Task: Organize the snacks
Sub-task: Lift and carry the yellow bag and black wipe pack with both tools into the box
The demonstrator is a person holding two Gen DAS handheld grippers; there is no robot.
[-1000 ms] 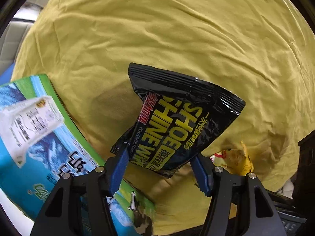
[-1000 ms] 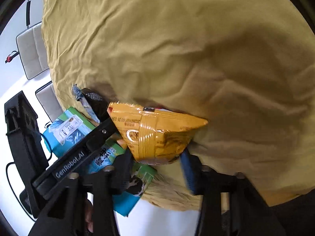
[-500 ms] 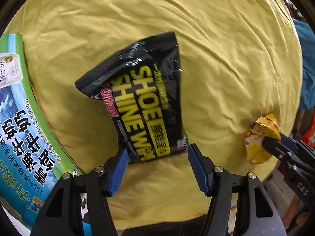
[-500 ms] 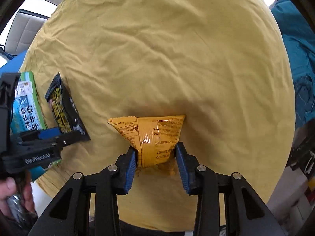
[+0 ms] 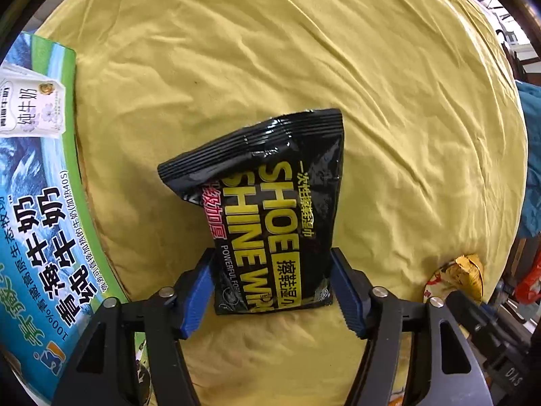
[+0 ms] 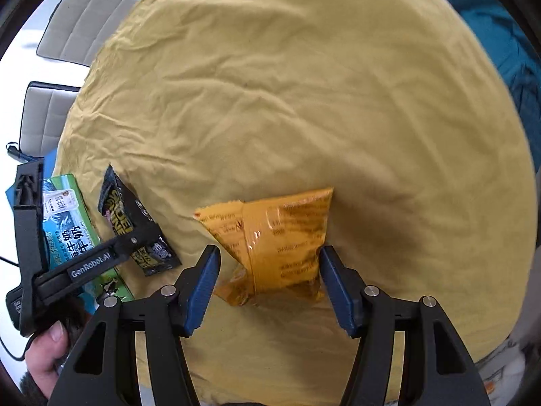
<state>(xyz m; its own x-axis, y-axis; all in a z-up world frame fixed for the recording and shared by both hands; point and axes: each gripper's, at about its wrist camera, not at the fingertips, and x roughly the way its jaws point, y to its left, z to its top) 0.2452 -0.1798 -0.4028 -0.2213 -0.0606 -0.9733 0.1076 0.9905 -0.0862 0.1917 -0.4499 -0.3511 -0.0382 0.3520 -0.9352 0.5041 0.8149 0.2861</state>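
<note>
A black packet lettered "SHOE SHINE WIPES" (image 5: 274,213) lies on the yellow cloth, its near end between the blue fingers of my left gripper (image 5: 270,291), which stands open around it. In the right wrist view an orange snack packet (image 6: 274,240) rests on the cloth between the fingers of my right gripper (image 6: 268,280), which is open too. The black packet (image 6: 135,226) shows again at the left of that view, partly behind the left gripper's arm. The orange packet (image 5: 456,275) also peeks in at the left view's right edge.
A green and blue milk carton box (image 5: 37,203) lies at the cloth's left edge, also seen in the right wrist view (image 6: 64,216). The yellow cloth (image 6: 304,84) covers a round table. Two pale chairs (image 6: 84,17) stand beyond it. A hand (image 6: 47,348) holds the left gripper.
Both packets were carried in the air, then set down on the cloth. The right gripper's jaws have spread away from the orange packet; the left gripper stays open around the black one.
</note>
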